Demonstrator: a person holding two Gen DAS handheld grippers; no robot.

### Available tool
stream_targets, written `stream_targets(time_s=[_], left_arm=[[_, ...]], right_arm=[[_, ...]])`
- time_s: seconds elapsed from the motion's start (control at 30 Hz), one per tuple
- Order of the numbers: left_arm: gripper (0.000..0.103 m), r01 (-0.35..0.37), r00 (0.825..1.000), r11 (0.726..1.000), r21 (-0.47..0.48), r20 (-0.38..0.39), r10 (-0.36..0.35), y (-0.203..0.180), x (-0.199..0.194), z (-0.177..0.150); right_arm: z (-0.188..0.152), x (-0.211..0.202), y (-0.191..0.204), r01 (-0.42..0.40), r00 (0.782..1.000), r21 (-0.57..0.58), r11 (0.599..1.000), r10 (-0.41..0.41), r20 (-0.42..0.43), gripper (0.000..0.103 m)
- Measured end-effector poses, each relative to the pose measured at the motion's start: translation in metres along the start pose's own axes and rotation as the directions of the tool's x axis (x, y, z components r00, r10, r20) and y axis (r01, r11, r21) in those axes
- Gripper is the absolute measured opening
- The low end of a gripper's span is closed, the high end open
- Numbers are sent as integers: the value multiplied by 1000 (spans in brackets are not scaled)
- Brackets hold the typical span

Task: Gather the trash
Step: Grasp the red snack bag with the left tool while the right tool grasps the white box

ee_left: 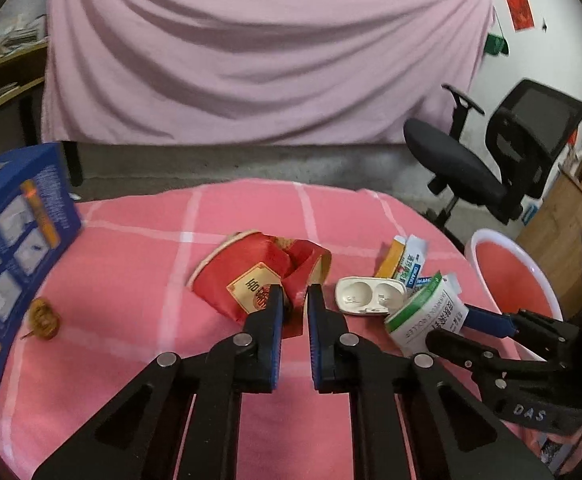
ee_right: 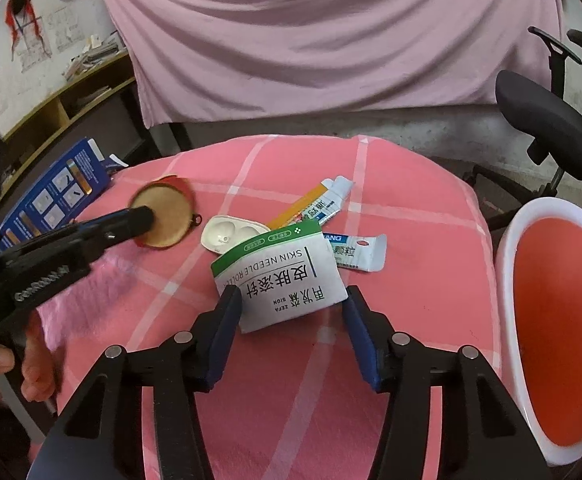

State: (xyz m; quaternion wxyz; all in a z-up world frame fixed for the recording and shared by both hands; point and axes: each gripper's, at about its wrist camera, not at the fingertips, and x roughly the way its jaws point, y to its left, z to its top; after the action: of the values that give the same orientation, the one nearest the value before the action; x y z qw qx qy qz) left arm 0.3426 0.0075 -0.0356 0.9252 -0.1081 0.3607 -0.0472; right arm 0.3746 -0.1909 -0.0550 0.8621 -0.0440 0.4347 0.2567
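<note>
2 grippers over pink checked tablecloth (ee_left: pixel 139 264). Blue box (ee_left: pixel 15 248) far left. Left gripper (ee_left: pixel 295 294) pinched onto crushed red paper cup (ee_left: pixel 251 276), mid-table. Right gripper (ee_right: pixel 291 304) clamped on white skin-roller box (ee_right: pixel 287 280), beside white plastic tray (ee_right: pixel 227 234) and sachets (ee_right: pixel 355 252). Red-lined white bin (ee_right: pixel 563 320) far right.

A table (ee_right: pixel 431 216) carries scattered litter. In the right wrist view, a flat packet (ee_right: pixel 283 280) lies at centre. A moulded tray (ee_right: pixel 231 234) touches it at eleven o'clock. Sachets (ee_right: pixel 323 200) fan out at one o'clock. A crushed paper cup (ee_right: pixel 163 216) lies at ten o'clock, a box (ee_right: pixel 59 196) farther out. A basin (ee_right: pixel 515 236) sits at three o'clock, possibly off the table's edge. A draped cloth (ee_right: pixel 331 32) hangs behind, at twelve.
</note>
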Motion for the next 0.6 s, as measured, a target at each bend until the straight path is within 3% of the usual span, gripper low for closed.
stream_targets(time_s=[0.1, 0.23, 0.6], left_arm=[[9, -29, 999, 1000, -11, 37, 30, 5, -18, -7], [9, -18, 998, 998, -56, 55, 22, 20, -35, -18], [9, 27, 999, 994, -108, 32, -23, 34, -39, -17]], right_arm=[[0, 1, 6, 25, 1000, -19, 1000, -25, -4, 65], [1, 4, 16, 82, 997, -68, 994, -82, 0, 85], [8, 28, 29, 136, 988, -160, 978, -145, -46, 85]])
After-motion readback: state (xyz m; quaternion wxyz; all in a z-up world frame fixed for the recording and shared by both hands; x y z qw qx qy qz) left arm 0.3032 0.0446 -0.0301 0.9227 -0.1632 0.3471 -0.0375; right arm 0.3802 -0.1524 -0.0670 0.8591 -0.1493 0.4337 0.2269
